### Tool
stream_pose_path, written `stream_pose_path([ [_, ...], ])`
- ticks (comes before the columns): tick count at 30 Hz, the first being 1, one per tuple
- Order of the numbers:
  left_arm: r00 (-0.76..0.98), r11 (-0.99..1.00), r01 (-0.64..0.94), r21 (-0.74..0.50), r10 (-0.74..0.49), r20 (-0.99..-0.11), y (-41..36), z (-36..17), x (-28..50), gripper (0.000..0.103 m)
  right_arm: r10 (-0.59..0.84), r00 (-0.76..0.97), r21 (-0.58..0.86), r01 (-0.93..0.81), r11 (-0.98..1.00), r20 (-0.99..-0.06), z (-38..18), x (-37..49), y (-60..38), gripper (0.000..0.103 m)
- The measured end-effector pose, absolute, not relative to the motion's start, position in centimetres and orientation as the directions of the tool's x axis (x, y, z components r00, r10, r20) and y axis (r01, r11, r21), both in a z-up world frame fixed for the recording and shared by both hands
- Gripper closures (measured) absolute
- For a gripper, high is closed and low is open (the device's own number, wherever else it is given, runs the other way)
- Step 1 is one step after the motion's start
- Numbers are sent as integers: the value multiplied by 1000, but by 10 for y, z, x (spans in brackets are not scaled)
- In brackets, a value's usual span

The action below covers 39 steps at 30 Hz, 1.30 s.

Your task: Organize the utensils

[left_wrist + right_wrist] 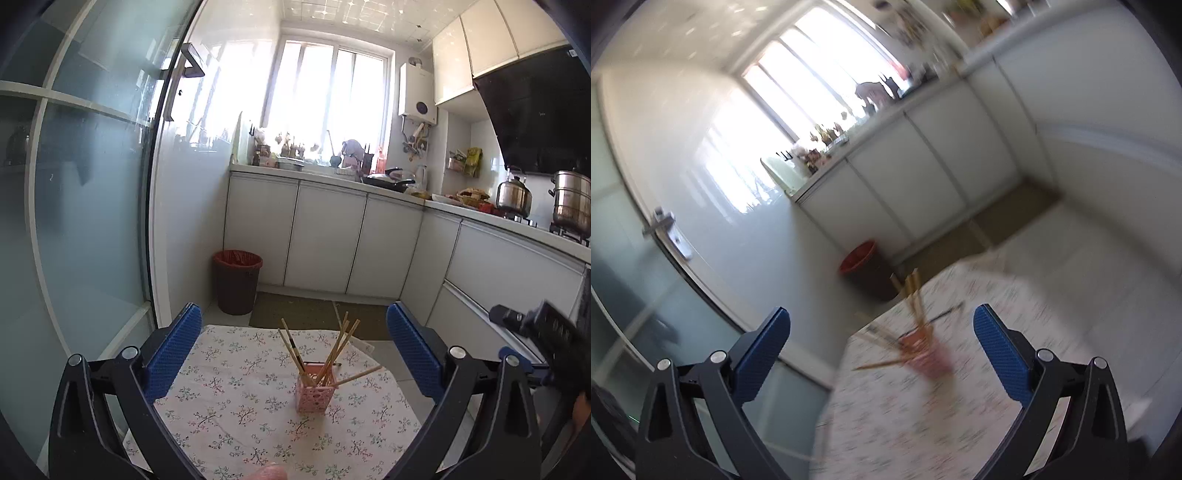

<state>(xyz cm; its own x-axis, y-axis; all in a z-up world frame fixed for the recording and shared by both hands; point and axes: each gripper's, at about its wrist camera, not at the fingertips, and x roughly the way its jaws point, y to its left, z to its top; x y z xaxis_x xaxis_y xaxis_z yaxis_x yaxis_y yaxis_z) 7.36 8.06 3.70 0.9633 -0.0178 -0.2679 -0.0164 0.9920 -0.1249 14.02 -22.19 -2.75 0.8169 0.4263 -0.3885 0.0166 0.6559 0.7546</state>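
A small pink lattice holder (315, 395) stands on a table with a floral cloth (236, 413). Several wooden chopsticks (334, 356) stand in it, fanned out. A dark thin utensil (337, 364) lies on the cloth just behind the holder. My left gripper (293, 350) is open and empty, raised above the table with the holder between and beyond its blue pads (173, 354). My right gripper (882, 350) is open and empty, tilted, with a blurred view of the holder (929, 356), the chopsticks (912, 295) and the dark utensil (947, 312). The right gripper's body shows at the right edge of the left wrist view (546, 332).
A red-lined bin (237, 281) stands on the floor beyond the table, by white kitchen cabinets (321, 236). A glass door (88, 192) is on the left. The counter (480, 214) holds pots and clutter. The bin shows in the right wrist view (862, 266).
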Motion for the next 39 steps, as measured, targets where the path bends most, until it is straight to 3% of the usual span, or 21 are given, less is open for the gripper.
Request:
stream_pose_path([
  [2, 955, 990, -20, -140, -23, -295, 89, 21, 79, 7, 636, 695, 932, 146, 332, -335, -92, 187, -251, 6],
  [4, 946, 982, -41, -183, -21, -324, 101, 3, 85, 7, 739, 625, 957, 275, 93, -251, -165, 235, -266, 6],
  [9, 883, 974, -90, -209, -19, -470, 120, -51, 125, 7, 812, 553, 869, 479, -126, -187, -313, 340, -254, 6],
  [12, 857, 979, -104, -174, 0, -515, 123, -82, 143, 7, 820, 554, 852, 491, -179, -147, -352, 387, -229, 6],
  [21, 777, 981, -97, -166, -29, -629, 127, -140, 187, 7, 807, 555, 838, 525, -151, -202, -379, 480, -183, 8],
  [25, 751, 984, -92, -153, -33, -659, 128, -150, 193, 7, 822, 527, 788, 591, -174, -214, -396, 501, -171, 39],
  [28, 741, 985, -90, -150, -35, -670, 130, -153, 195, 7, 841, 502, 745, 636, -201, -202, -410, 505, -156, 41],
  [30, 734, 984, -98, -147, -28, -678, 133, -156, 196, 7, 840, 493, 740, 648, -182, -225, -415, 509, -154, 48],
  [32, 720, 982, -106, -154, -31, -694, 135, -161, 197, 7, 840, 484, 756, 638, -148, -244, -412, 517, -155, 67],
  [37, 692, 979, -113, -172, -47, -721, 141, -170, 203, 7, 878, 388, 785, 618, -22, -281, -397, 544, -158, 65],
  [39, 682, 976, -114, -184, -57, -729, 142, -173, 205, 7, 856, 329, 785, 605, 133, -399, -381, 557, -162, 52],
])
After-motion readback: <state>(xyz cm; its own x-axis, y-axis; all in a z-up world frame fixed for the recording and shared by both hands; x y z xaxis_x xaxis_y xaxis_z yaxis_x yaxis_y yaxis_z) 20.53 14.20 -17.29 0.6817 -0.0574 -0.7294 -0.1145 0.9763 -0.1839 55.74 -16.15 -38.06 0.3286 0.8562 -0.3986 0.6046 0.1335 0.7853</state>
